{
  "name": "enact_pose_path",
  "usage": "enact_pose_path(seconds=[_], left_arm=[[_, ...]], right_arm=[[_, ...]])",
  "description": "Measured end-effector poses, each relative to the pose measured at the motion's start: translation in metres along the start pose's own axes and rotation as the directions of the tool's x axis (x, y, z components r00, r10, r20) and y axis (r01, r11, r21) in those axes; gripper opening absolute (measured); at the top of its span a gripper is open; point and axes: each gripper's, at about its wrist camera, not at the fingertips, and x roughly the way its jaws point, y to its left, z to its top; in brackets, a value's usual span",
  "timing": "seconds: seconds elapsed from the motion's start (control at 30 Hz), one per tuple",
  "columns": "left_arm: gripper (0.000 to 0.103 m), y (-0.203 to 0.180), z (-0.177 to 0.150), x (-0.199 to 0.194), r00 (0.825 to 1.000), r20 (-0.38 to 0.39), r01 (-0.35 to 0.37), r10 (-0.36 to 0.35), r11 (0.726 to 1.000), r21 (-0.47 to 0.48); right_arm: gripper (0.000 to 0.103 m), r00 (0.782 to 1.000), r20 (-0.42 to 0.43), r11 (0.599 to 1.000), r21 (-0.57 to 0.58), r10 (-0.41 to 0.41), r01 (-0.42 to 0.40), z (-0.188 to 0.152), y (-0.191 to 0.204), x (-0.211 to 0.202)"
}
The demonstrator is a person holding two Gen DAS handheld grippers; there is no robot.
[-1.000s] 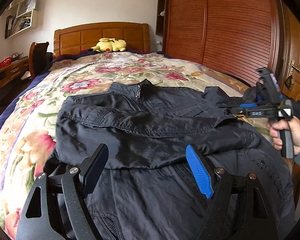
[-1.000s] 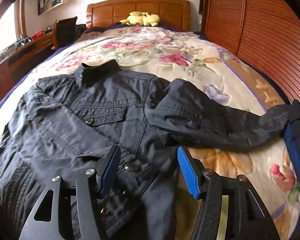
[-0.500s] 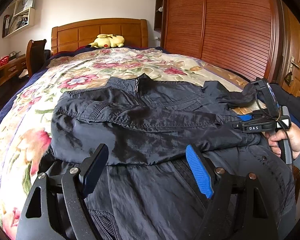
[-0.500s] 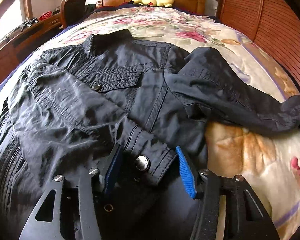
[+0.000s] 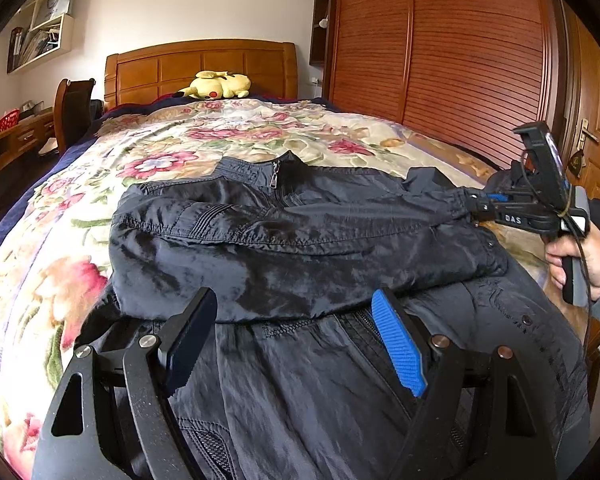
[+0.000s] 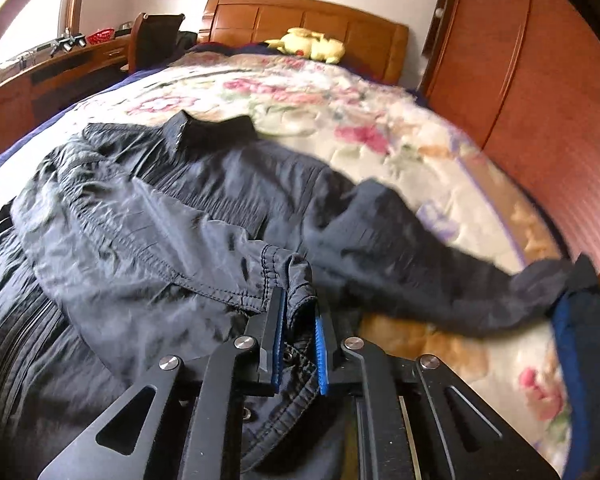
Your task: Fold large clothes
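A dark navy jacket (image 5: 300,248) lies face up on the floral bedspread (image 5: 236,136), collar toward the headboard. One sleeve (image 5: 284,232) is folded across its chest. My left gripper (image 5: 296,340) is open and empty, just above the jacket's lower front. My right gripper (image 6: 298,332) is shut on the cuff (image 6: 296,280) of that folded sleeve and holds it slightly lifted; it also shows in the left wrist view (image 5: 476,210). The other sleeve (image 6: 440,276) stretches out to the right on the bed.
A yellow plush toy (image 5: 216,85) lies by the wooden headboard (image 5: 200,66). A wooden wardrobe (image 5: 452,56) runs along the right side. A chair (image 5: 74,108) and desk (image 5: 8,136) stand left of the bed. A dark blue item (image 6: 580,344) lies at the right edge.
My right gripper has closed on the folded sleeve's cuff and lifted it slightly. My left gripper has stayed open over the jacket's lower front.
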Motion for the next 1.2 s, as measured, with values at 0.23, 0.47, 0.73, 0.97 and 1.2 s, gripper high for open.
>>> enact_pose_path(seconds=[0.23, 0.47, 0.73, 0.97, 1.2], left_arm=[[0.081, 0.01, -0.002, -0.007, 1.0, 0.019, 0.001, -0.001, 1.0, -0.03], [0.081, 0.004, 0.001, -0.01, 0.999, 0.031, -0.004, 0.005, 1.0, -0.02], [0.081, -0.01, 0.01, -0.002, 0.999, 0.04, 0.001, 0.0, 1.0, -0.013], [0.081, -0.034, 0.014, 0.015, 1.0, 0.013, -0.007, 0.006, 0.999, 0.038], [0.081, -0.044, 0.016, 0.028, 1.0, -0.006, 0.004, -0.004, 0.999, 0.047]], right_arm=[[0.013, 0.999, -0.041, 1.0, 0.008, -0.018, 0.019, -0.001, 0.006, 0.02], [0.057, 1.0, -0.009, 0.994, 0.105, -0.02, 0.021, -0.003, -0.018, 0.011], [0.067, 0.995, -0.036, 0.976, 0.192, -0.097, 0.102, -0.013, -0.085, -0.003], [0.067, 0.969, -0.049, 0.939, 0.238, -0.242, 0.246, -0.001, -0.164, -0.015], [0.067, 0.96, -0.087, 0.901, 0.329, -0.267, 0.281, 0.009, -0.216, -0.006]])
